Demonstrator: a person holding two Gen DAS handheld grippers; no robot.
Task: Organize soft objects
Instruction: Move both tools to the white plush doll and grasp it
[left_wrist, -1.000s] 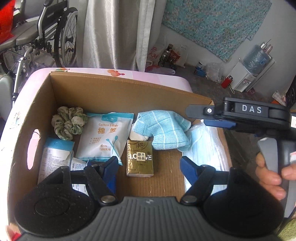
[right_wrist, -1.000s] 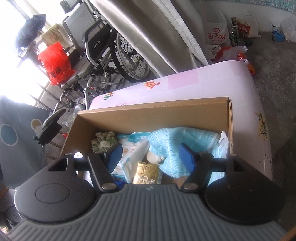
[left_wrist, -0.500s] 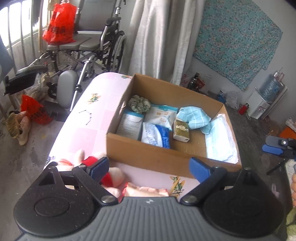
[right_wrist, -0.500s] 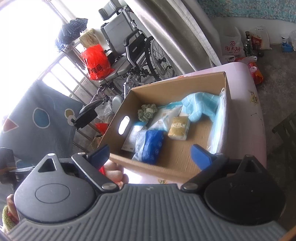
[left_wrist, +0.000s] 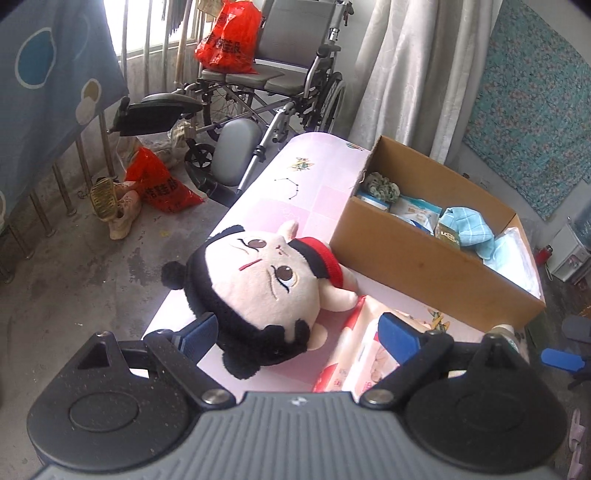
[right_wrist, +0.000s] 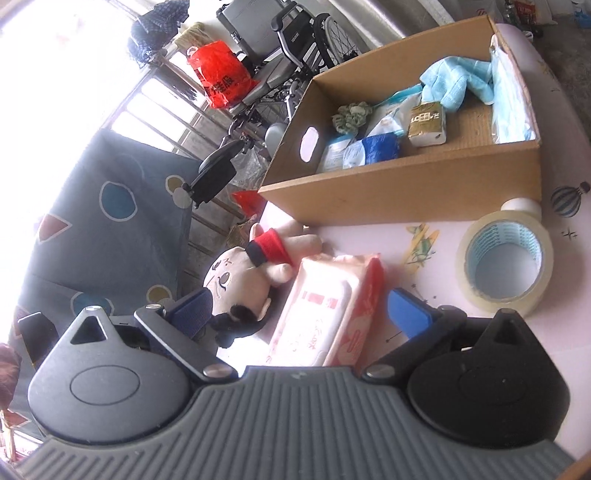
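Observation:
A plush doll (left_wrist: 258, 288) with black hair and a red band lies face up on the pink table (left_wrist: 299, 184). My left gripper (left_wrist: 299, 332) stands open above it, the doll's head between the fingers, untouched. Beside the doll lies a pink-and-red pack of wet wipes (right_wrist: 325, 310). My right gripper (right_wrist: 301, 312) hangs over that pack; its jaws are opening and the pads do not press on it. Behind both stands a cardboard box (right_wrist: 406, 192) holding a blue cloth (right_wrist: 454, 81), a green scrunchie (right_wrist: 351, 116), a gold tissue pack (right_wrist: 426, 123) and several packets.
A roll of clear tape (right_wrist: 506, 258) lies right of the wipes, with a small white cap (right_wrist: 521, 205) behind it by the box. A wheelchair (left_wrist: 280, 85), red bags (left_wrist: 162, 181) and shoes stand on the floor to the left, past the table edge.
Both grippers have pulled back from the box to the near end of the table, and their jaws have widened. The doll and the wipes pack have come into view.

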